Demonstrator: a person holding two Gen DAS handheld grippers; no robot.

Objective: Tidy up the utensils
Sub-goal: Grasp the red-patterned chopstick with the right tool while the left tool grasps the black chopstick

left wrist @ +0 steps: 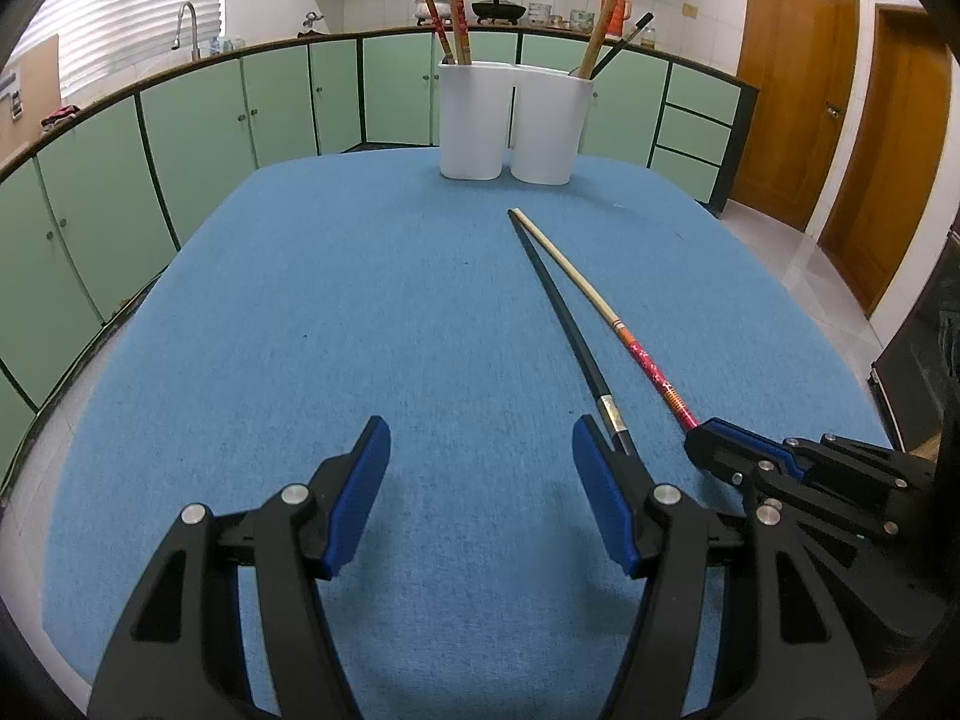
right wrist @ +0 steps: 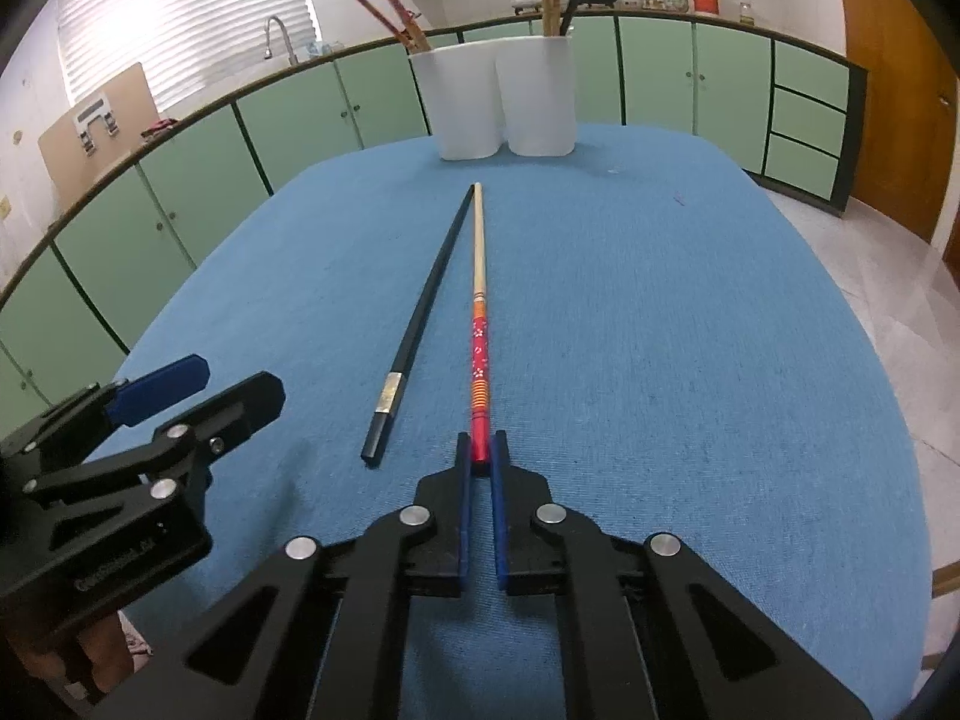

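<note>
Red floral chopstick between jaws

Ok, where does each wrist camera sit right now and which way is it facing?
Left wrist: low over the blue table, facing the two white holders; left gripper open, its fingers empty.
Right wrist: beside it, same heading; right gripper shut on the red chopstick.
Shared: the holders, both chopsticks including the black chopstick, and each other's gripper.
</note>
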